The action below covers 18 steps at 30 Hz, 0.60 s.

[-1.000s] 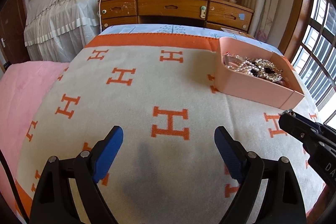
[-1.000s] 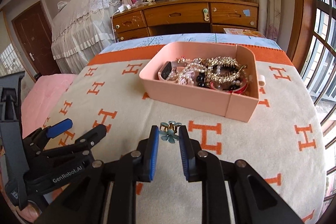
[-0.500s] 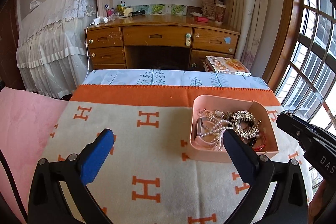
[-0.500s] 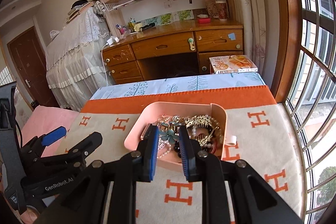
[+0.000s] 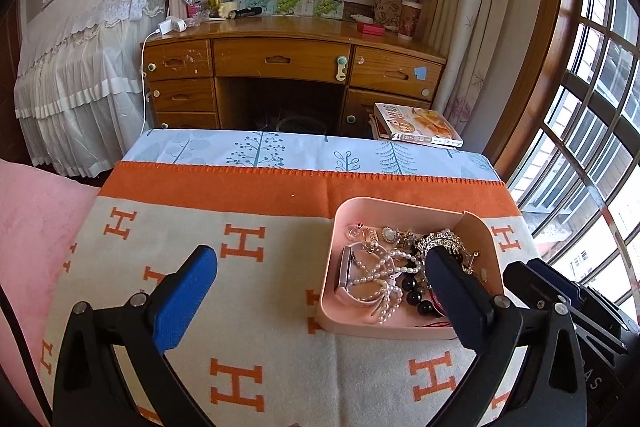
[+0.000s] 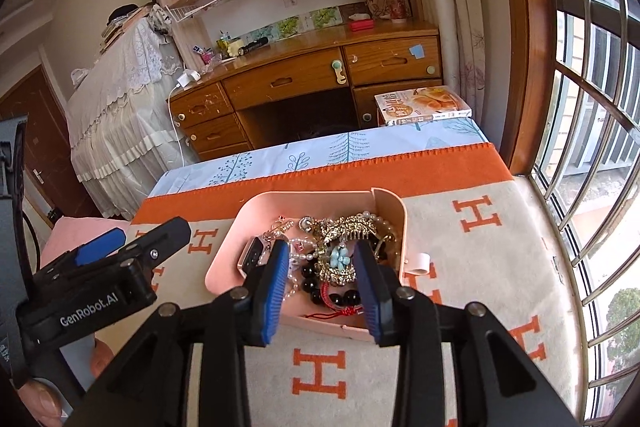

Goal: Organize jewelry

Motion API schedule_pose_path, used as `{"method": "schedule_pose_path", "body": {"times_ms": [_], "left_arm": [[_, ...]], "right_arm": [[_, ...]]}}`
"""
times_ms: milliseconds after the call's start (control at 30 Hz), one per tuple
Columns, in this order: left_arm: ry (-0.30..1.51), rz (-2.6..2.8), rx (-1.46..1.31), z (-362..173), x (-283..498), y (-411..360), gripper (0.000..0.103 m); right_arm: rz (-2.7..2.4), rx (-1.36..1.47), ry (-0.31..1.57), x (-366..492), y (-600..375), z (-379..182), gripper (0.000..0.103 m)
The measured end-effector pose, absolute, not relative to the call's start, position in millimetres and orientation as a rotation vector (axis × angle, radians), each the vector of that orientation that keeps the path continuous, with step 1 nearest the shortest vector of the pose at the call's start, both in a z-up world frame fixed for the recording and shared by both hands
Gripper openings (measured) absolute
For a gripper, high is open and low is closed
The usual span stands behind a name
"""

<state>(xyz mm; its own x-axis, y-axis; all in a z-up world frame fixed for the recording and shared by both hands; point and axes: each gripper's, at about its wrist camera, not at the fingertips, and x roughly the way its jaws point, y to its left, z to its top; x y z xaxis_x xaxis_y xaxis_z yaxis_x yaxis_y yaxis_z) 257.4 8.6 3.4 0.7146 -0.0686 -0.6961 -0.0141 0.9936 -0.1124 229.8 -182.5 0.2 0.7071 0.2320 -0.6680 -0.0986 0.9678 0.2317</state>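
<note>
A pink tray (image 5: pixel 404 205) (image 6: pixel 224 263) full of jewelry sits on the H-patterned blanket. It holds pearl strands (image 5: pixel 390 265), black beads (image 6: pixel 310 273), a watch (image 5: pixel 344 273) and gold pieces. A teal flower clip (image 6: pixel 340 259) lies on top of the pile, between the fingers of my right gripper (image 6: pixel 322 269), which is open just above the tray. My left gripper (image 5: pixel 320 281) is open and empty, held above the blanket left of the tray, its right finger over the tray's front. It also shows in the right wrist view (image 6: pixel 120 247).
The cream and orange blanket (image 5: pixel 240 327) covers a bed with a pink pillow (image 5: pixel 28 227) at left. A small white roll (image 6: pixel 420 261) lies right of the tray. A wooden desk (image 5: pixel 280 67), a book (image 5: pixel 420 125) and a window (image 6: pixel 592 107) lie beyond.
Both grippers rose and moved forward over the tray. My right gripper, earlier shut on the teal flower clip, has opened and the clip now lies in the tray.
</note>
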Motion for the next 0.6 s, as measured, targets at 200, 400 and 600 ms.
{"method": "schedule_pose_path", "body": {"times_ms": [200, 400, 600], "left_arm": [[0.799, -0.021, -0.129, 0.5, 240.3, 13.4, 0.102], [0.796, 0.019, -0.154, -1.1, 195.3, 24.3, 0.102], [0.802, 0.079, -0.117, -11.5, 124.1, 33.3, 0.102]], "right_arm": [[0.169, 0.184, 0.733, 210.5, -186.7, 6.7, 0.034], [0.168, 0.201, 0.717, 173.4, -187.9, 5.2, 0.034], [0.203, 0.151, 0.709, 115.2, -173.6, 6.7, 0.035]]}}
